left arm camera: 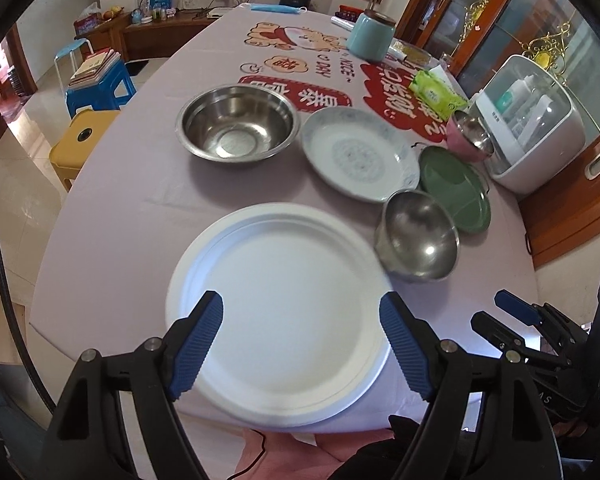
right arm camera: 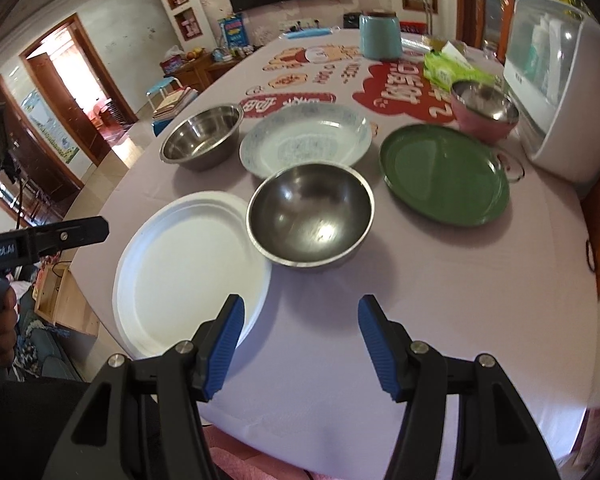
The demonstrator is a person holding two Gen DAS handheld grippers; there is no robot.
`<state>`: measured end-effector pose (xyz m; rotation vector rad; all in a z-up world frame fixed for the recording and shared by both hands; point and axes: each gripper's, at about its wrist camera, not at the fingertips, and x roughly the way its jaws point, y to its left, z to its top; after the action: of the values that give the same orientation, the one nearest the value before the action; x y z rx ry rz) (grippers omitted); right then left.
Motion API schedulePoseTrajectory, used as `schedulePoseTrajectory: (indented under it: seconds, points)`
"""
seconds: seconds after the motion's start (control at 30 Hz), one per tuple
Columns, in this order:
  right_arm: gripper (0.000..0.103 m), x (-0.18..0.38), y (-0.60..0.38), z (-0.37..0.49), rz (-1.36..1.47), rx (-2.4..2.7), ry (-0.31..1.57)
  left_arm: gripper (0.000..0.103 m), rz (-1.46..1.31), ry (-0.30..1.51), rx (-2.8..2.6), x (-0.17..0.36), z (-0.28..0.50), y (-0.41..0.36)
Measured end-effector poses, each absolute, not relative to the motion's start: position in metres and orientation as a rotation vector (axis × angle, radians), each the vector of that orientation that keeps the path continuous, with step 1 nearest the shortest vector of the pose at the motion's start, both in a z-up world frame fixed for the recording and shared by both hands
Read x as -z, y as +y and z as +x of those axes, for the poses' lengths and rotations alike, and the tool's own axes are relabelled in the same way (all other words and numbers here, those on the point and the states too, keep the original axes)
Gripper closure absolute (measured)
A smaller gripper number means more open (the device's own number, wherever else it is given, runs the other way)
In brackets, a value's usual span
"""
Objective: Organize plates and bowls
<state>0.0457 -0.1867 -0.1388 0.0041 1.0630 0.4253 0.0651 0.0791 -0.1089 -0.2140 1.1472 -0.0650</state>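
Item: bench (right arm camera: pixel 440 300) under a lilac printed cloth, carrying six pieces to sort.

Claws: left claw (left arm camera: pixel 302 344) stands wide, nothing between its pads, hovering over the round white disposable plate (left arm camera: pixel 280 312). Right claw (right arm camera: pixel 300 350) is parted too, empty, over bare cloth.

Task pieces, right wrist view, clock positions taken from the small round steel bowl (right arm camera: pixel 310 216):
- white disposable plate at 8 o'clock, overhanging the bench's near edge;
- large steel basin (right arm camera: pixel 202 138) at 10 o'clock;
- pale blue patterned ceramic dish (right arm camera: pixel 306 140) at 12 o'clock, just beside the bowl;
- dark green round enamel plate (right arm camera: pixel 444 174) at 2 o'clock;
- pink-sided steel-lined bowl (right arm camera: pixel 484 114) at 1 o'clock, farther back.

Risks (judged):
- The white plate looks light and sits at the edge; a claw nudge could tip it to the floor.
- The small steel bowl appears slick and rounded; a pinch on its rim may slip or skid it into the ceramic dish, which could chip.
- The two claws work close together and might collide over the plate.

Surroundings: white domed appliance (right arm camera: pixel 556 92) at 2 o'clock crowds the pink bowl and green plate, limiting approach from that side. A teal lidded canister (right arm camera: pixel 380 38) and green tissue pack (right arm camera: pixel 452 66) stand farther back at 12 to 1 o'clock, well clear.
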Motion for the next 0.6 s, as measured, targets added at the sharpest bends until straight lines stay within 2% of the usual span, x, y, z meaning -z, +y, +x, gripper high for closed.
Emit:
schedulePoseTrajectory:
  seconds: [0.6]
  points:
    - [0.043,0.128,-0.234,0.128,-0.04,-0.547,1.02,0.02,-0.292,1.152,-0.068,0.106,0.124,0.026]
